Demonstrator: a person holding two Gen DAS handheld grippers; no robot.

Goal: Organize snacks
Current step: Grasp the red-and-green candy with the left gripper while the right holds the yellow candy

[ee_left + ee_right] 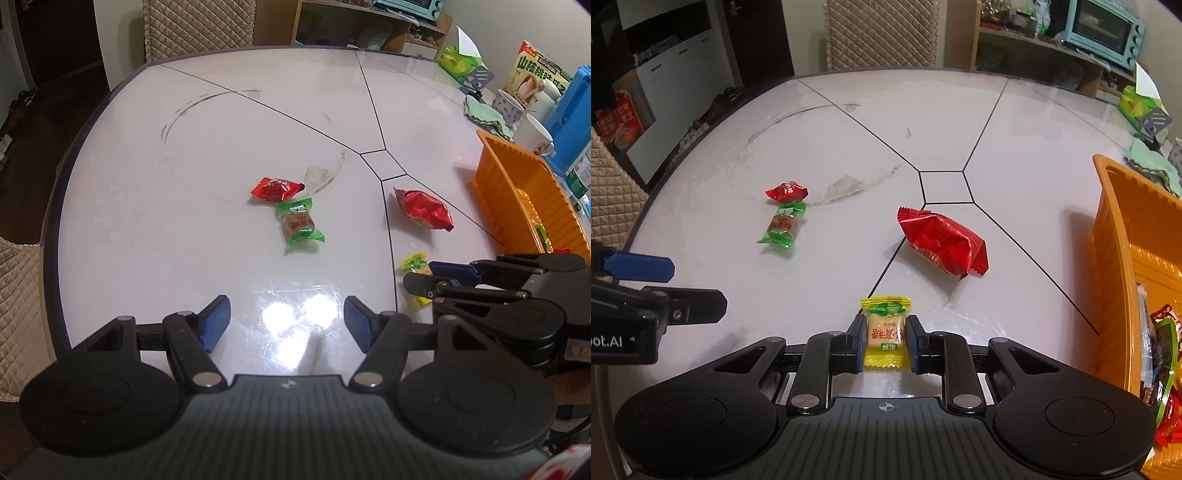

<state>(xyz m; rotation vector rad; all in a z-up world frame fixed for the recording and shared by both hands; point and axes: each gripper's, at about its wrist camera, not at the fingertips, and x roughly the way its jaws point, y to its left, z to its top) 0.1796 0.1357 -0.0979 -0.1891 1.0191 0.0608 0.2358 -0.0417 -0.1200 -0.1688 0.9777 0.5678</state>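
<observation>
While claw [885, 341] grips, red snack [943, 245] (uncontacted), basket [1115, 236]

Each gripper is matte black plastic: two round discs at the lower corners, a ribbed grey plate between them, and linkage arms pinned with silver screws. The left gripper [287, 323] and right gripper [885, 341] end in blue-padded fingers [216, 321]. At the left edge of the right wrist view, white lettering ending "oot.AI" marks the left gripper's body.

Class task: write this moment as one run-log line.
right gripper: shut on yellow candy | left gripper: open, empty | basket: some snacks in | table: three candies loose
</observation>
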